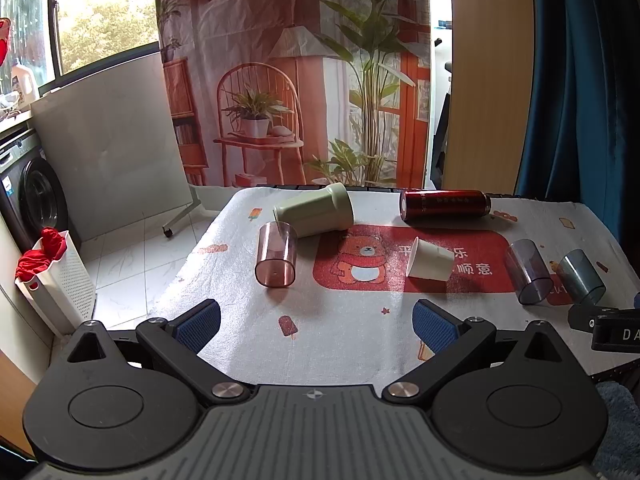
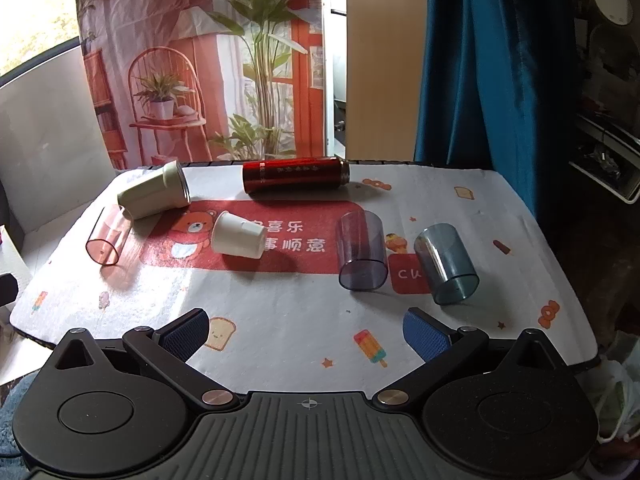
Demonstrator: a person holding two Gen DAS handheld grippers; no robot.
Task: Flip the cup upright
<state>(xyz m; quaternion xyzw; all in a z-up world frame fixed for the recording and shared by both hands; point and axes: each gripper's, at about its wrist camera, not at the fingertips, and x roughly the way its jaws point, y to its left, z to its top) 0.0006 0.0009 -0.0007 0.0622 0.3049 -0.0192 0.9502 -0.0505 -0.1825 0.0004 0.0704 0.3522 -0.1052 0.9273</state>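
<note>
Several cups lie on their sides on a cloth-covered table (image 1: 320, 320). A clear pink cup (image 1: 276, 254) (image 2: 109, 234), a green cup (image 1: 316, 210) (image 2: 154, 195), a white paper cup (image 1: 430, 260) (image 2: 239, 236), a red metal flask (image 1: 444, 204) (image 2: 295, 175), a purple-tinted cup (image 1: 527, 265) (image 2: 362, 250) and a grey-blue cup (image 1: 582, 276) (image 2: 446, 264). My left gripper (image 1: 316, 322) is open and empty, near the front edge below the pink cup. My right gripper (image 2: 306, 334) is open and empty, in front of the purple cup.
A white laundry basket (image 1: 60, 280) with red cloth and a washing machine (image 1: 32, 196) stand on the floor to the left. A blue curtain (image 2: 480, 80) hangs at the right. The right gripper's body (image 1: 608, 324) shows at the left view's right edge.
</note>
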